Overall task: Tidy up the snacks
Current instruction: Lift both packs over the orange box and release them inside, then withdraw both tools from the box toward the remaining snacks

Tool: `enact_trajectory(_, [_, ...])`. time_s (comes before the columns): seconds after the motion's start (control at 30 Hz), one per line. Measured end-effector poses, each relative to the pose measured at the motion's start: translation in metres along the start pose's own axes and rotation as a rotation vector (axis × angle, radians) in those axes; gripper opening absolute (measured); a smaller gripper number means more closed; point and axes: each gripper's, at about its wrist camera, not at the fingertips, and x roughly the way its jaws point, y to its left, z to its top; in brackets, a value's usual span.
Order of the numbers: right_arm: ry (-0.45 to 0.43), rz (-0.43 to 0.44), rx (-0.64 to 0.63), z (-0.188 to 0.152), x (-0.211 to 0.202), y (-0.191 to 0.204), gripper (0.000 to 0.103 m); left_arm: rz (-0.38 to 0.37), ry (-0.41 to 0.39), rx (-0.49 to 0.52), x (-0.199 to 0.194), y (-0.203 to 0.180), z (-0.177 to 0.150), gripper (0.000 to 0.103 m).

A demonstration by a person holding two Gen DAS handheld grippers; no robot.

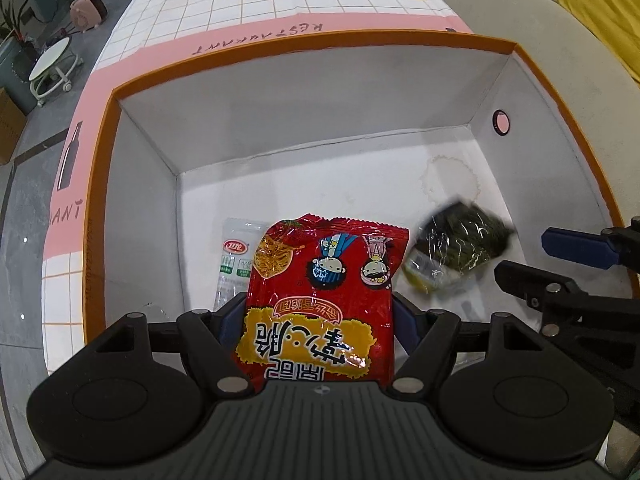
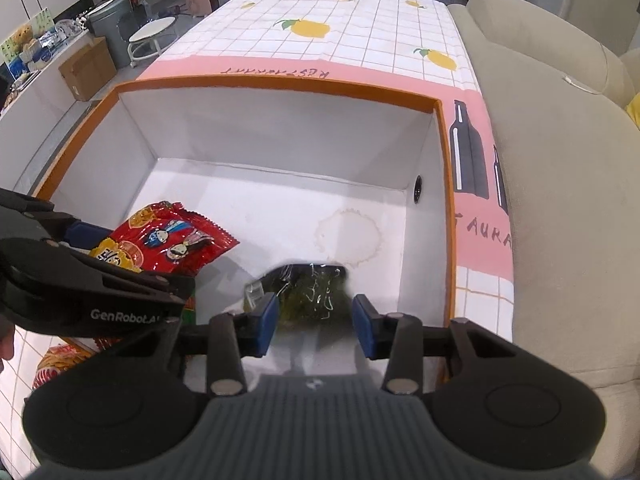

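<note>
Surface: lemon-print tablecloth (image 1: 280, 12) on a table, beige sofa (image 2: 560, 160) alongside; orange-rimmed box (image 1: 304, 56) sits on the cloth under both tools.
Left gripper (image 1: 318, 306): clamped on the red snack packet (image 1: 324, 272). The pack stands between the two fingers and sticks out well past the tips, hanging over the box floor and not yet set down.
Right gripper (image 2: 316, 320): fingers apart, gripping nothing. A clear gap shows between each blue pad and the pack ahead.
Green packet (image 2: 312, 288): dark, seaweed-like, motion-blurred. It sits just beyond the right fingertips, centred on their gap; from the left wrist view it is off to the right of the left fingers, apart from the right tool's tips. Reads as let go into the box; can't tell if it has settled on the floor.
White packet (image 1: 234, 256): flat on the box floor, just past the left finger of the left tool, partly hidden by the red pack.
Stain ring (image 1: 452, 180): on the floor beyond the green pack, irrelevant.
Loose snack (image 2: 56, 360): orange-red pack on the cloth outside the box, behind and left of the right fingers.
Done (judged): white pack in, green pack in or nearly.
Left (judged): release the red pack, then fetch the outside one; can't see if more remain.
</note>
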Motion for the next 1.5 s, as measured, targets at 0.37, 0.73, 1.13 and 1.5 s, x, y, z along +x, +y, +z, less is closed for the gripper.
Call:
enact_trajectory(0.37, [-0.033,-0.029,-0.037,-0.001,-0.012,0.007,0.056,0.009,-0.011,-0.007,-0.012,0.007,-0.009,0.103])
enact_trajectory(0.73, [-0.138,-0.065,0.055,-0.015,-0.048,-0.005,0.066,-0.045,-0.126,-0.087,-0.047,0.018,-0.021,0.103])
enact_trajectory(1.13, [-0.302,-0.037,0.242,-0.064,-0.103,-0.020,0.069,-0.176,-0.314,-0.209,-0.092,0.031,-0.058,0.103])
enact_trajectory(1.5, [-0.357,-0.051,0.279,-0.122,-0.129,-0.013,0.069,-0.114,-0.533,-0.112,-0.130,0.014,-0.112,0.103])
